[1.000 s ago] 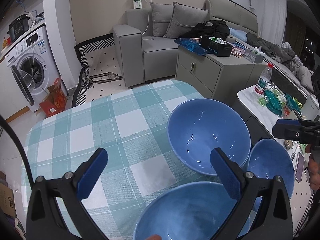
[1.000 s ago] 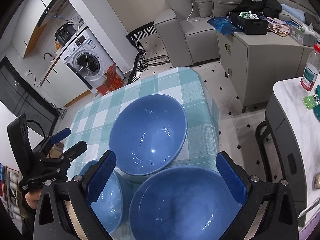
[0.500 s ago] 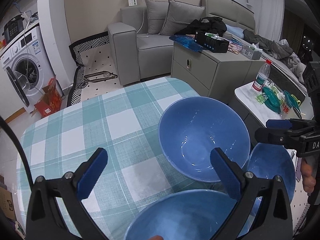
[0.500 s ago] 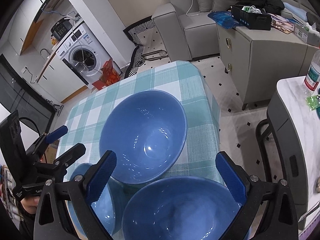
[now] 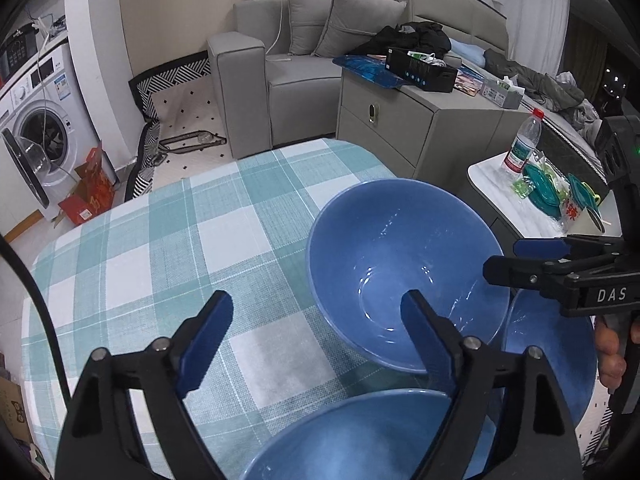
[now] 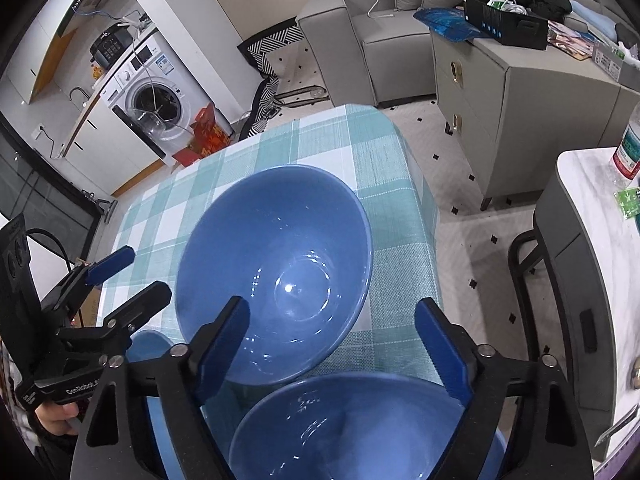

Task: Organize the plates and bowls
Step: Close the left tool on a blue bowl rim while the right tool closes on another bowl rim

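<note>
bowls (image 5: 404, 264) between two open tools

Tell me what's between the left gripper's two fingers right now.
Nothing held: in the left wrist view, the left gripper frames bare checkered tablecloth and the big blue bowl's near rim, untouched.

Left-wrist view: nearest bowl (image 5: 360, 436) cut off by the bottom edge, its rim partly behind the left gripper (image 5: 316, 320); right-hand bowl (image 5: 548, 356) half hidden behind the middle bowl (image 5: 400, 272) and the right gripper (image 5: 508, 260); hand (image 5: 612, 348) on that gripper mostly out of frame; right-wrist view: near bowl (image 6: 360, 428) cropped at the bottom; left bowl (image 6: 150, 344) almost wholly covered by gripper frames; bottle (image 6: 630, 148) cut by the right edge; label text on the washing machine (image 6: 156, 92) too small to read
</note>
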Tool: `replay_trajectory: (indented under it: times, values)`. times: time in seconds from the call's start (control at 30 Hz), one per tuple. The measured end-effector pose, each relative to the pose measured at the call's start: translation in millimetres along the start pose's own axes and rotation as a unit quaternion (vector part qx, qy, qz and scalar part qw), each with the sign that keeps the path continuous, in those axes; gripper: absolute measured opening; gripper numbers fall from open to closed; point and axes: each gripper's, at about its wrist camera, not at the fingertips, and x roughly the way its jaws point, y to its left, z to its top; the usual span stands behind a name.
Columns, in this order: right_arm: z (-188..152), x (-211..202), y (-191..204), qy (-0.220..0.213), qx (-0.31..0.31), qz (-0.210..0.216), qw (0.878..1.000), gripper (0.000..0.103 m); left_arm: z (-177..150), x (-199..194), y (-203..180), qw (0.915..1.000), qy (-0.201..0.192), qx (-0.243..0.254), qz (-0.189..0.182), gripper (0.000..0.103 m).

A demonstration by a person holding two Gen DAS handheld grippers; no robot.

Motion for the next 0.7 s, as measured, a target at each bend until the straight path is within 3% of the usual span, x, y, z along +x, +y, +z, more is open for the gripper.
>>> replay_trajectory:
  times: [0.07, 0.17, 0.5, 0.7]
  values:
    - [1, 4, 0, 0.003, -0.001, -0.001, 1.000, 0.083, -1, 3, 1, 1.0000, 0.003, -0.003, -0.005, 0.072]
    - [2, 9, 3, 0.010, -0.004, 0.000, 1.000, 0.075, -2, 10, 1, 0.9998, 0.013, -0.004, -0.013, 0.063]
    - [4, 21, -3, 0.021, 0.001, 0.009, 1.000, 0.059, -2, 19, 0, 0.9995, 0.023, -0.001, -0.022, 0.045]
    - [3, 26, -6, 0.024, 0.003, 0.013, 1.000, 0.057, -3, 24, -1, 0.9991, 0.031, 0.003, -0.028, 0.036]
